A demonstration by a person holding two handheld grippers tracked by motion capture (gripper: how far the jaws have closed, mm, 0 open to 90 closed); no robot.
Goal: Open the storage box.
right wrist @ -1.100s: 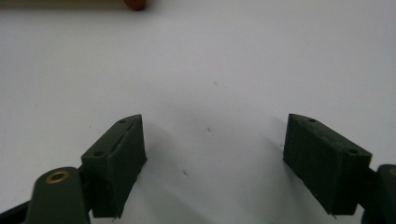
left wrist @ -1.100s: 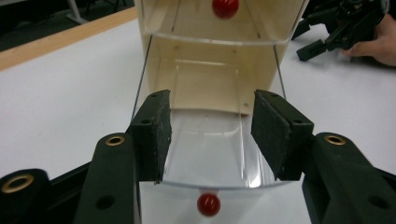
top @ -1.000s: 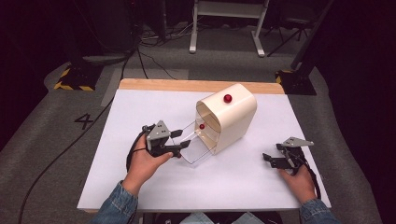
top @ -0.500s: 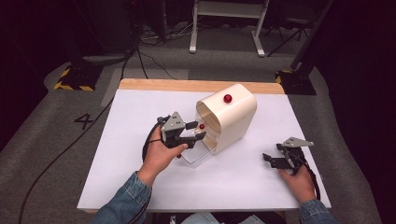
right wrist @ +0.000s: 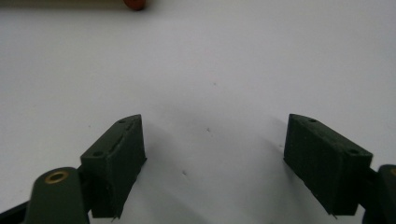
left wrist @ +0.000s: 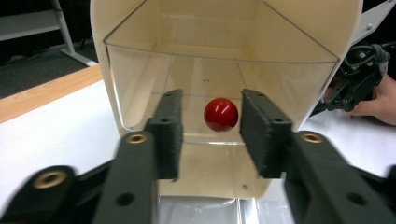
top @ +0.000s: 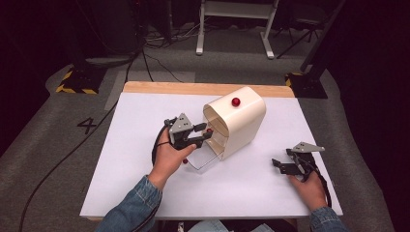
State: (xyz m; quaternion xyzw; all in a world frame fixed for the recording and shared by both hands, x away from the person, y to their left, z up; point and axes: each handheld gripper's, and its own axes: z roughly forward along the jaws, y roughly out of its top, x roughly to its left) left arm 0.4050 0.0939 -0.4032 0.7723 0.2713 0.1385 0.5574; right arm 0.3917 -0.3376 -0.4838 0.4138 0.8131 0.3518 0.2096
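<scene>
A cream box (top: 241, 121) with a rounded top stands mid-table, its opening facing my left gripper (top: 207, 133). A red ball (top: 235, 101) sits on its top. Its clear door (left wrist: 280, 79) carries a red knob (left wrist: 221, 114) and stands tilted in front of the opening. In the left gripper view my left gripper (left wrist: 210, 126) is open, a pad on either side of the knob with a gap on the left side. My right gripper (top: 283, 158) rests open on the white table (top: 121, 159) at the front right, nothing between its jaws (right wrist: 212, 140).
The table's wooden back edge (top: 164, 88) lies behind the box. Bare white surface lies to the left and in front. Past the table are a dark floor, cables and a white stand (top: 232, 29). A small red bit (right wrist: 135, 3) shows at the top of the right gripper view.
My left gripper has moved right and up towards the box's opening, and the clear door has swung up from lying flat on the table. The right gripper has stayed put.
</scene>
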